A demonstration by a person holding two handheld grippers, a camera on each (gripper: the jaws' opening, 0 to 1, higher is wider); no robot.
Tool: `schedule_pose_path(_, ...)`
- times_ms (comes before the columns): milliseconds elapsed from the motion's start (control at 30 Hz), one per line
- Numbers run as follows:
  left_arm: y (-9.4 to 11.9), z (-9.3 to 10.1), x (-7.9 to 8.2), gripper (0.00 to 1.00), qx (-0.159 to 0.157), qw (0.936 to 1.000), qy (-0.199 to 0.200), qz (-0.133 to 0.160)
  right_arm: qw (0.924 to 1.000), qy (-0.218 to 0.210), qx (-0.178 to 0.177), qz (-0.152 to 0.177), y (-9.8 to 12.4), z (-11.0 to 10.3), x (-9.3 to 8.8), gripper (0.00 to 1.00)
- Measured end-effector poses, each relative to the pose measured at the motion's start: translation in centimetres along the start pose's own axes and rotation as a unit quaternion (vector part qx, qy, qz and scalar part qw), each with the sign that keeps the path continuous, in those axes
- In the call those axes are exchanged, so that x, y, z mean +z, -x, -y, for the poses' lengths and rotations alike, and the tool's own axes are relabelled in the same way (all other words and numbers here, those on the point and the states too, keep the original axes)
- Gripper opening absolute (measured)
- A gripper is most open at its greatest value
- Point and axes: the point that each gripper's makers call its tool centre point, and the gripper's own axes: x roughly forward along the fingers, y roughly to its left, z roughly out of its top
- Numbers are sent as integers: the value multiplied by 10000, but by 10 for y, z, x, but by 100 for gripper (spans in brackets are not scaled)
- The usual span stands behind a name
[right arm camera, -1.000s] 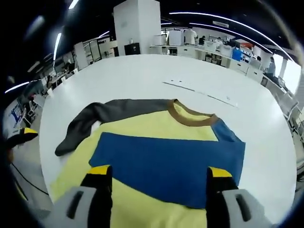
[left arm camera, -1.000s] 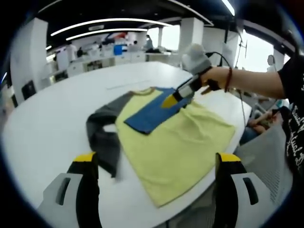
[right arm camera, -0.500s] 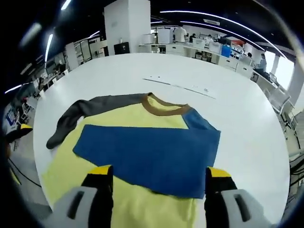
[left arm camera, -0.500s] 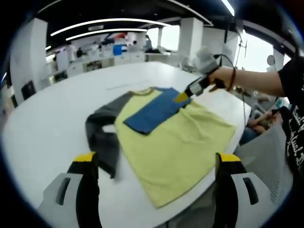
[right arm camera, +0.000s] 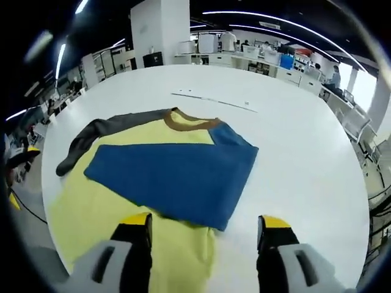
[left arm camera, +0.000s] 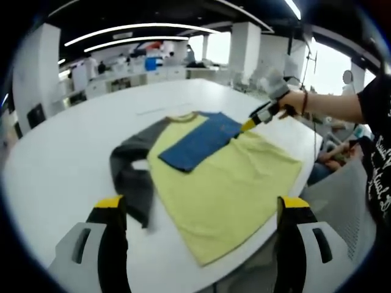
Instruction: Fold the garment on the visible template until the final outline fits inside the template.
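Observation:
A long-sleeved shirt lies flat on the white table (left arm camera: 55, 159). Its yellow body (left arm camera: 226, 183) faces up, the grey sleeve (left arm camera: 131, 177) trails off to the left, and the blue sleeve (left arm camera: 198, 141) is folded across the chest. In the right gripper view the blue sleeve (right arm camera: 177, 177) covers the yellow body (right arm camera: 91, 213) below the brown collar (right arm camera: 183, 122). My right gripper (left arm camera: 249, 125), held by a person's hand, hovers just off the blue sleeve's edge; its jaws (right arm camera: 206, 223) stand open and hold nothing. My left gripper (left arm camera: 201, 204) is open, near the table's front edge, short of the shirt.
Thin line marks (right arm camera: 214, 101) cross the table beyond the collar. The table's edge (left arm camera: 287, 201) runs close to the shirt's hem on the right. A person's arm (left arm camera: 330, 107) reaches in from the right. Desks and pillars fill the room behind.
My right gripper has drawn back from over the blue sleeve toward the table's right side. The blue sleeve stays folded across the yellow body. The left gripper has held still.

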Motion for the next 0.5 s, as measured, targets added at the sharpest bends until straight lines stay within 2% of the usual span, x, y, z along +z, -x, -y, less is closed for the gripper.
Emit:
schedule_pose_path(167, 1, 0, 0, 99, 13, 10000, -35, -23, 9997, -85, -213, -60, -1, 16, -13, 48)
schedule_pose_path(367, 1, -1, -2, 99, 29, 10000, -26, -43, 9986, -515, -143, 58, -6, 18, -19, 30)
schedule_pose_path(433, 2, -1, -3, 99, 32, 10000, -27, -57, 9970, -772, 42, 63, -9, 11, -21, 29)
schedule_pose_path(500, 2, -2, -3, 99, 48, 10000, -37, -73, 9961, -879, 30, 86, -12, 12, -21, 27)
